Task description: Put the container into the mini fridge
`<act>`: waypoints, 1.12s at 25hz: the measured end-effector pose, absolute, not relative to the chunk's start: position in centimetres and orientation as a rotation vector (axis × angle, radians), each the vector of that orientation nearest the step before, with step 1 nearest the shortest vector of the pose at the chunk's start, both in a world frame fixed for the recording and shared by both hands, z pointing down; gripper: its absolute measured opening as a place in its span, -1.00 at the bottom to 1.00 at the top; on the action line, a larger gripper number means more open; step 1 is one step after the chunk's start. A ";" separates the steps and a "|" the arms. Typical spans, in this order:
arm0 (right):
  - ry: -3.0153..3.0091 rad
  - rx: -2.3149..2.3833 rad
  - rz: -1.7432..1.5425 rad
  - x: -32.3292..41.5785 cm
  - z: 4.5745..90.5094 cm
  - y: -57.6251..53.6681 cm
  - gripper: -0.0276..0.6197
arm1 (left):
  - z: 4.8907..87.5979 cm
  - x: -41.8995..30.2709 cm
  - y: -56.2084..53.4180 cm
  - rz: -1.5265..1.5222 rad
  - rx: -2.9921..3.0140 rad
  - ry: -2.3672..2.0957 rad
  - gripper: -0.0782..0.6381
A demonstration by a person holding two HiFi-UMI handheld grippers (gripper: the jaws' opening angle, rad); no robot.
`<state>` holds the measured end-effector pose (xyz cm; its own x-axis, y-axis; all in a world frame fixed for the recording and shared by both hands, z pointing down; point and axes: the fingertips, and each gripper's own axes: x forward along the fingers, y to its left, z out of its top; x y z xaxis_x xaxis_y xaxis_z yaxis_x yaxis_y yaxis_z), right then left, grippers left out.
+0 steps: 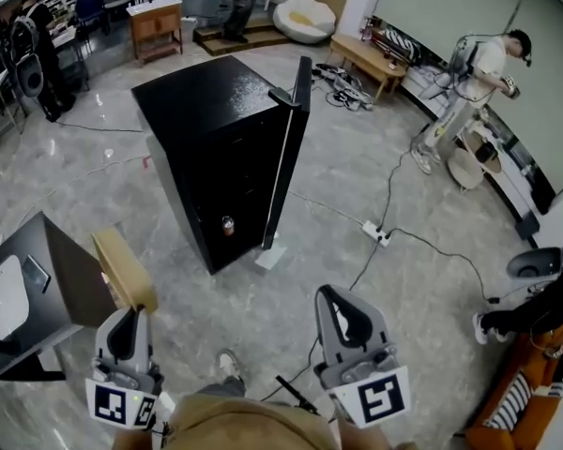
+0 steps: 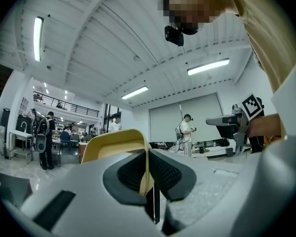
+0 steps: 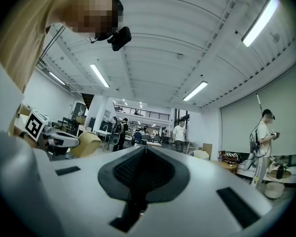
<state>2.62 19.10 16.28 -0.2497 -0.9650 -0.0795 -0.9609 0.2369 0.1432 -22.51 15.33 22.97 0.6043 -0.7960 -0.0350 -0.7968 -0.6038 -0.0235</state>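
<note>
— Head view: carrying the container (image 1: 124, 268) in the left gripper (image 1: 129, 315), lower left; facing the mini fridge (image 1: 211, 97) at centre, with its door (image 1: 296, 120) open. Holding the right gripper (image 1: 330, 300) empty, lower middle.
— Left gripper view: pinching the container's wall (image 2: 144, 167), mid-frame.
— Right gripper view: pressing jaws together on nothing.
— Judging pickup done; needing the approach and the placing inside yet. Reading no writing, only square markers (image 1: 383, 397).

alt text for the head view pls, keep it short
Seen from above, a black mini fridge stands ahead with its door open. In the foreground the left gripper pinches a tan container by its wall, and the right gripper is shut and empty.
</note>
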 end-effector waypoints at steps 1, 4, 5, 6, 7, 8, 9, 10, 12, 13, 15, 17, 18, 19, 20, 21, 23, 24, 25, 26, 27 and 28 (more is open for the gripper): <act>-2.447 1.912 -0.254 2.4 16.3 18.3 -0.91 | 23.1 -22.6 14.5 0.034 -2.787 1.371 -0.73; -2.436 1.926 -0.264 1.9 16.2 16.2 -0.91 | 23.3 -22.9 12.1 0.040 -2.795 1.343 -0.73; -2.432 1.930 -0.268 1.8 16.2 15.6 -0.91 | 23.4 -23.0 11.4 0.041 -2.797 1.335 -0.73; -2.429 1.934 -0.270 1.6 16.2 15.0 -0.91 | 23.4 -23.1 10.7 0.042 -2.800 1.327 -0.73; -2.425 1.936 -0.272 1.5 16.2 14.5 -0.91 | 23.5 -23.1 10.1 0.043 -2.803 1.320 -0.73; -2.421 1.938 -0.273 1.3 16.2 14.1 -0.91 | 23.6 -23.2 9.6 0.043 -2.807 1.314 -0.73; -2.417 1.941 -0.274 1.2 16.2 13.7 -0.91 | 23.6 -23.3 9.2 0.042 -2.810 1.307 -0.73; -2.413 1.946 -0.274 1.2 16.1 13.4 -0.91 | 23.7 -23.3 8.9 0.040 -2.812 1.300 -0.73; -2.406 1.954 -0.278 1.1 16.0 13.1 -0.91 | 23.8 -23.2 8.4 0.038 -2.818 1.289 -0.73; -2.401 1.956 -0.280 1.2 15.9 13.0 -0.91 | 23.8 -23.2 8.1 0.040 -2.822 1.284 -0.73; -2.391 1.959 -0.287 1.2 15.7 12.7 -0.91 | 23.6 -23.0 7.7 0.048 -2.828 1.269 -0.73; -2.383 1.961 -0.295 1.3 15.4 12.6 -0.91 | 23.4 -22.7 7.6 0.050 -2.825 1.252 -0.73; -2.381 1.962 -0.298 1.4 15.3 12.5 -0.91 | 23.3 -22.6 7.5 0.048 -2.822 1.245 -0.73; -2.380 1.962 -0.302 1.4 15.2 12.4 -0.91 | 23.2 -22.5 7.4 0.046 -2.819 1.240 -0.73; -2.380 1.961 -0.306 1.4 15.0 12.3 -0.91 | 23.1 -22.4 7.3 0.046 -2.817 1.237 -0.73; -2.381 1.959 -0.311 1.5 14.9 12.1 -0.91 | 23.0 -22.3 7.1 0.048 -2.816 1.235 -0.73; -2.381 1.957 -0.317 1.8 14.7 11.8 -0.91 | 23.0 -21.9 6.8 0.052 -2.816 1.232 -0.73; -2.382 1.955 -0.315 2.0 14.8 11.6 -0.91 | 23.0 -21.6 6.7 0.052 -2.817 1.231 -0.73; -2.383 1.953 -0.313 2.2 14.9 11.4 -0.91 | 23.1 -21.4 6.6 0.050 -2.817 1.230 -0.73; -2.386 1.951 -0.310 2.5 15.0 11.2 -0.91 | 23.3 -21.1 6.5 0.046 -2.818 1.229 -0.73; -2.390 1.948 -0.308 2.8 15.2 10.8 -0.91 | 23.4 -20.7 6.3 0.042 -2.817 1.228 -0.73; -2.396 1.943 -0.306 3.1 15.3 10.3 -0.91 | 23.5 -20.4 6.1 0.038 -2.815 1.227 -0.73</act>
<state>3.11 10.28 15.28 -0.2140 -0.9725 -0.0915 -0.9643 0.1954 0.1789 -20.37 6.08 23.47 0.6809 -0.7306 -0.0505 -0.7324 -0.6787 -0.0549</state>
